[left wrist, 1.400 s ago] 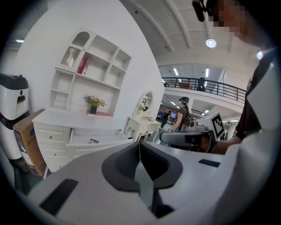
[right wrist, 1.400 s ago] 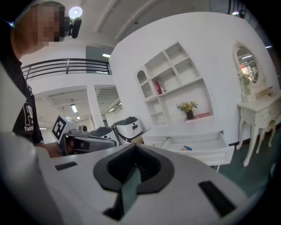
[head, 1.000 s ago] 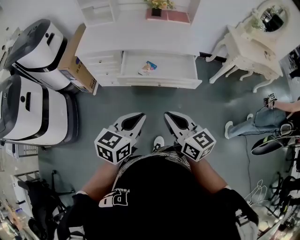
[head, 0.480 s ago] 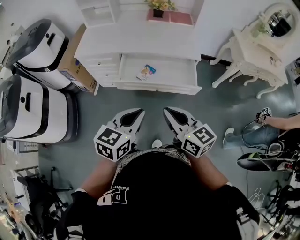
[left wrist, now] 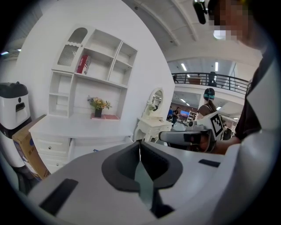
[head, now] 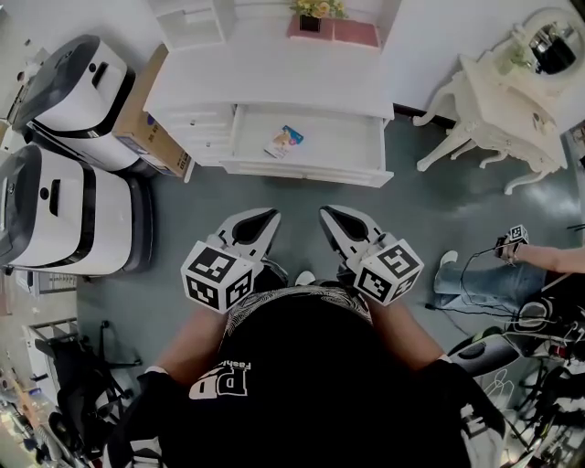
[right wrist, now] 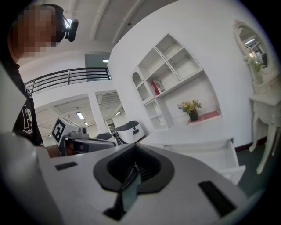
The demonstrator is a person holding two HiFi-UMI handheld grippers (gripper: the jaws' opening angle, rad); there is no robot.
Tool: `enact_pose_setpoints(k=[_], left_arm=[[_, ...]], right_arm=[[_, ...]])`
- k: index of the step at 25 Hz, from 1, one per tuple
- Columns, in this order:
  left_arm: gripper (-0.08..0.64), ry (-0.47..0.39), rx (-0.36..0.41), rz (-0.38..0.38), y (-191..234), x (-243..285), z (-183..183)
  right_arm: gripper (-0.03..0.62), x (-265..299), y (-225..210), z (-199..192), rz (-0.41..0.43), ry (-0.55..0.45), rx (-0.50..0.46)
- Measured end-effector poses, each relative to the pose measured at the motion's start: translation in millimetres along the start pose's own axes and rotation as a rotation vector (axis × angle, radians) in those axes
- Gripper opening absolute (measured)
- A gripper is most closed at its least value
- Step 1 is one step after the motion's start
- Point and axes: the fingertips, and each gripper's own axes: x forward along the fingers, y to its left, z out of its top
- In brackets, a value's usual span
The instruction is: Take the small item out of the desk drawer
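The white desk (head: pixel 274 78) stands at the top of the head view with its wide drawer (head: pixel 338 137) pulled open. A small colourful item (head: pixel 283 140) lies flat in the drawer's left half. Both grippers hang side by side over the grey floor, short of the drawer and pointing at it. My left gripper (head: pixel 272 213) is shut with nothing in it, and its jaws meet in the left gripper view (left wrist: pixel 139 147). My right gripper (head: pixel 323 211) is also shut and empty (right wrist: pixel 135 166). The open drawer (right wrist: pixel 210 154) shows ahead in the right gripper view.
Two white machines (head: pixel 64 210) (head: pixel 78 91) and a cardboard box (head: pixel 151 123) stand left of the desk. A white dressing table (head: pixel 512 91) is at the right. Another person's arm and legs (head: pixel 512 265) and cables lie at the right edge. A flower pot (head: pixel 311 18) sits on the desk.
I have drawn slightly closer to the desk, carrying both shut grippers forward. The other person at the right has shifted down the picture.
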Motion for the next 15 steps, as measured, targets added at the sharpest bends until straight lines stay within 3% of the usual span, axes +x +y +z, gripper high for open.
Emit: enact_pose_setpoints(k=[15], left_arm=[[0.017, -0.006, -0.008, -0.042, 29, 44, 16]], right_arm=[[0.009, 16, -39, 4, -0.063, 0.021, -0.001]])
